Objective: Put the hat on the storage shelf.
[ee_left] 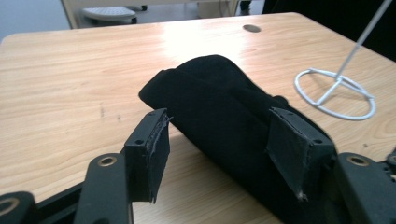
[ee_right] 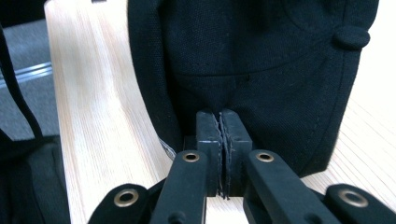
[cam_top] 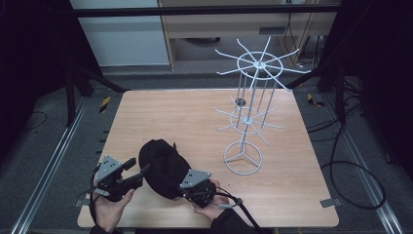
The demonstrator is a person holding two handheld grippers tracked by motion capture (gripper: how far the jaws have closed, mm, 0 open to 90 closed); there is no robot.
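Grippers [cam_top: 139,174] and black cap [cam_top: 163,165] on pale wooden table [cam_top: 160,112], dark surroundings.

**No legible text**

No words, labels, brand marks or numbers could be read on anything pictured. Yellow-and-black striped hazard markings [cam_top: 104,104] were seen on the floor beside the desk [cam_top: 160,117], without any lettering.

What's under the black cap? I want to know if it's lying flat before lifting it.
Bare wood of the table shows all around the cap. What lies beneath it is covered. The right gripper pinches its edge.
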